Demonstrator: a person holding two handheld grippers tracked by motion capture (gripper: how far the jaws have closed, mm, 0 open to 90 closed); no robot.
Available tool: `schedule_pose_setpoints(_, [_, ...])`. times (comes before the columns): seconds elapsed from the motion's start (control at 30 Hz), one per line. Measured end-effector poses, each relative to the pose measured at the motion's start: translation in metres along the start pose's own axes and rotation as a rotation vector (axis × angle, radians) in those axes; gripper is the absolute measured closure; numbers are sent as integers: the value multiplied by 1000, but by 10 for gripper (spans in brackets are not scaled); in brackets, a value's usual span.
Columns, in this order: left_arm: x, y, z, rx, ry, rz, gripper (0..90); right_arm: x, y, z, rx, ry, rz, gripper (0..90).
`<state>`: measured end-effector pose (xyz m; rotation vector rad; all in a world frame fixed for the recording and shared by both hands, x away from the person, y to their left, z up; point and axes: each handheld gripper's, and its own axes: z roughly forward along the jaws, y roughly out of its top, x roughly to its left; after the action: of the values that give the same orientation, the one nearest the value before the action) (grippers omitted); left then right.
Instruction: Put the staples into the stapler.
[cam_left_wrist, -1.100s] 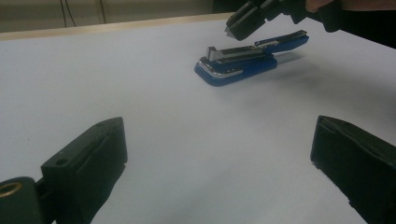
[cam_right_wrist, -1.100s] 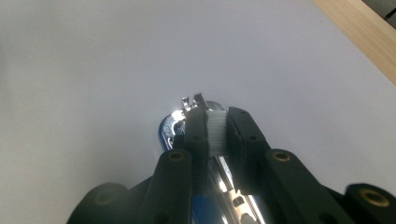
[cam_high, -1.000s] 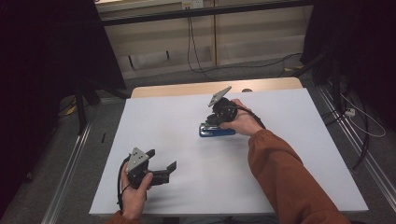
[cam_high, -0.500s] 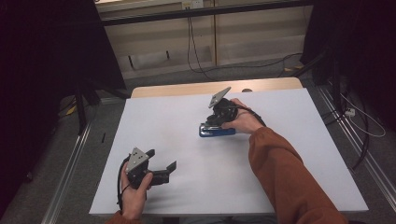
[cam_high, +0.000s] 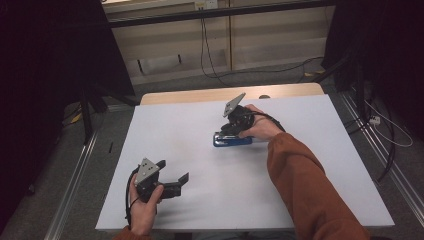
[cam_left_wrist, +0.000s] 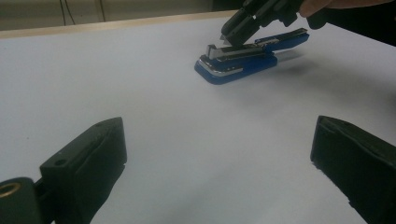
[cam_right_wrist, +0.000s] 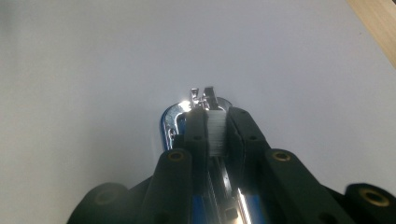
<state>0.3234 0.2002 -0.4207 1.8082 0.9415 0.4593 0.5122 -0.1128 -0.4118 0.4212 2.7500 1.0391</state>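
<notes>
your right gripper (cam_high: 231, 131) clenched the blue stapler (cam_high: 232, 140) from above; your left gripper (cam_high: 172, 176) sat released, well apart from it.

Our right gripper (cam_right_wrist: 215, 122) closes its two black jaws on a white strip of staples in the blue, chrome-trimmed metal stapler (cam_right_wrist: 173, 122), pointing toward twelve o'clock over the plain white tabletop (cam_right_wrist: 84, 70); a pale wooden edge (cam_right_wrist: 377, 18) sits at one o'clock.

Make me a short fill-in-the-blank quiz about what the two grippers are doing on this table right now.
1. The stapler on the white table is coloured ____.
2. The right gripper has its jaws closed on a strip of ____.
3. The left gripper has its jaws ____ and holds nothing.

Missing words: blue; staples; open
</notes>
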Motion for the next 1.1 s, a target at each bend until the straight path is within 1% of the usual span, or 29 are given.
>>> schedule_pose_setpoints(0.07, [0, 0, 0, 2, 1, 0, 37, 0, 0, 1, -2, 4, -10, 793])
schedule_pose_setpoints(0.17, [0, 0, 0, 0, -1, 1, 37, -1, 2, 1, -15, 8, -12, 793])
schedule_pose_setpoints(0.27, [0, 0, 0, 0, -1, 1, 37, -1, 2, 3, -11, 21, -32, 793])
schedule_pose_setpoints(0.33, [0, 0, 0, 0, -2, 1, 37, -1, 3, 4, 1, 20, -40, 793])
schedule_pose_setpoints(0.5, [0, 0, 0, 2, -3, 0, 36, -2, 3, 5, 7, 29, -61, 793])
schedule_pose_setpoints(0.6, [0, 0, 0, 1, -2, -1, 37, -3, 3, 6, 3, 41, -54, 793])
schedule_pose_setpoints(0.63, [0, 0, 0, -1, -4, -1, 37, -2, 4, 6, 5, 38, -52, 793])
schedule_pose_setpoints(0.83, [0, 0, 0, -1, -5, -1, 36, -2, 6, 7, 11, 46, -70, 793])
schedule_pose_setpoints(0.93, [0, 0, 0, 2, -3, -1, 36, -2, 5, 7, 16, 35, -76, 793])
schedule_pose_setpoints(0.97, [0, 0, -1, 2, -3, -1, 37, -3, 5, 7, 15, 22, -81, 793])
schedule_pose_setpoints(1.03, [0, 0, 0, -1, -5, -2, 37, -2, 6, 7, 8, 30, -77, 793])
schedule_pose_setpoints(1.1, [0, 0, -1, 2, -4, -1, 37, -1, 6, 8, 15, 38, -80, 793])
